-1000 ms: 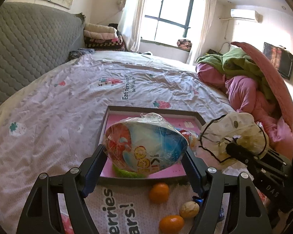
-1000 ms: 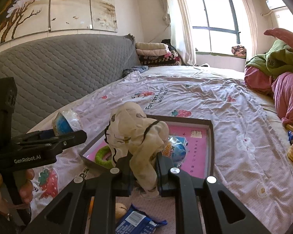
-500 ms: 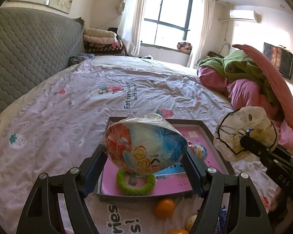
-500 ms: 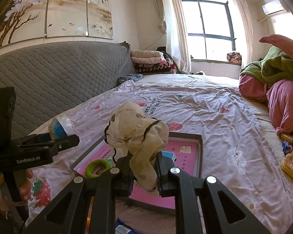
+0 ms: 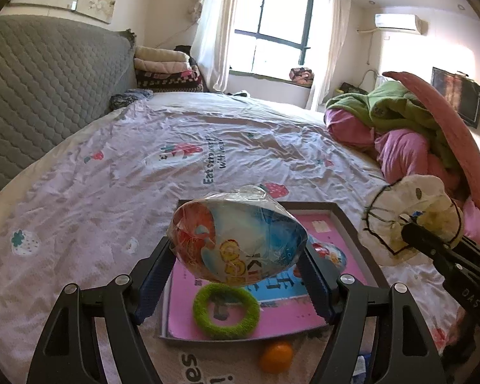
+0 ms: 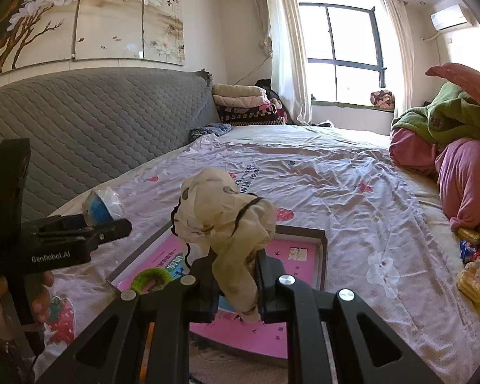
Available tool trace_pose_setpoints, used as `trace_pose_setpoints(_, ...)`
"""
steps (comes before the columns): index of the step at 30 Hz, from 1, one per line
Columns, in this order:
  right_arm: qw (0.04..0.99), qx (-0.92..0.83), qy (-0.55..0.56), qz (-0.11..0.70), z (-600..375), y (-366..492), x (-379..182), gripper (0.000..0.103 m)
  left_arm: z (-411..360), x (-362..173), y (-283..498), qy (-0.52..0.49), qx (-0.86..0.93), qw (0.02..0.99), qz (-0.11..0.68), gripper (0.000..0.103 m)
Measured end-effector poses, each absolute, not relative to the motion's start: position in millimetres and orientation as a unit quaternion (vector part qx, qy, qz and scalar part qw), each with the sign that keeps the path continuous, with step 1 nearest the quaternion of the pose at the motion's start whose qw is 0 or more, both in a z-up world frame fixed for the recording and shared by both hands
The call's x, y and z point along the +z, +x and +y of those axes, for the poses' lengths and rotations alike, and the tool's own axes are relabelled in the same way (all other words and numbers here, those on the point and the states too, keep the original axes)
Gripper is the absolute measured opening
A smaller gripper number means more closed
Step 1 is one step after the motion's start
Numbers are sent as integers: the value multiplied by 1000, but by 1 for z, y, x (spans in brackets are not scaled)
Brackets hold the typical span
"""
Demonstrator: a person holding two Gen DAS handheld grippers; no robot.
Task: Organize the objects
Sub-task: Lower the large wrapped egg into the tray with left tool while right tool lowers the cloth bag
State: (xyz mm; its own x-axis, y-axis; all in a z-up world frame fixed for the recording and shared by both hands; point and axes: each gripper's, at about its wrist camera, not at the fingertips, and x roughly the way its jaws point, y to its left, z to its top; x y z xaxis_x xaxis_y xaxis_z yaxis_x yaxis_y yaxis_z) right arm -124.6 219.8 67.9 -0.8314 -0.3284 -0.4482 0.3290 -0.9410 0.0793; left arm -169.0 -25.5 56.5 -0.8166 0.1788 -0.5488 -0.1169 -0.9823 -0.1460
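Observation:
My left gripper [image 5: 236, 272] is shut on a colourful wrapped egg-shaped toy [image 5: 236, 240], held in the air above a dark-framed tray [image 5: 352, 224] with a pink floor. A green fuzzy ring [image 5: 225, 310] and a second wrapped egg [image 5: 331, 252] lie in the tray. My right gripper [image 6: 235, 276] is shut on a cream cloth with black trim [image 6: 224, 220], held above the tray [image 6: 321, 256]. The cloth also shows in the left wrist view [image 5: 412, 214], to the right of the tray. The left gripper shows at the left in the right wrist view [image 6: 89, 227].
An orange [image 5: 276, 356] lies on the bedsheet in front of the tray. Snack packets [image 6: 473, 275] lie at the right edge of the bed. A pile of pink and green bedding [image 5: 409, 134] fills the far right. A grey padded headboard [image 6: 80, 134] runs along the left.
Both grippers have risen and pulled back with their loads. The tray now sits lower and farther in both views, and the green ring has come into sight.

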Motion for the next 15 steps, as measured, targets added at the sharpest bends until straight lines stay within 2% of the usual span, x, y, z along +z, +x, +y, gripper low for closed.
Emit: trace_pose_setpoints(15, 160, -958, 238, 1, 228, -136, 65, 18, -35, 46, -193, -305, 948, 73, -48, 77)
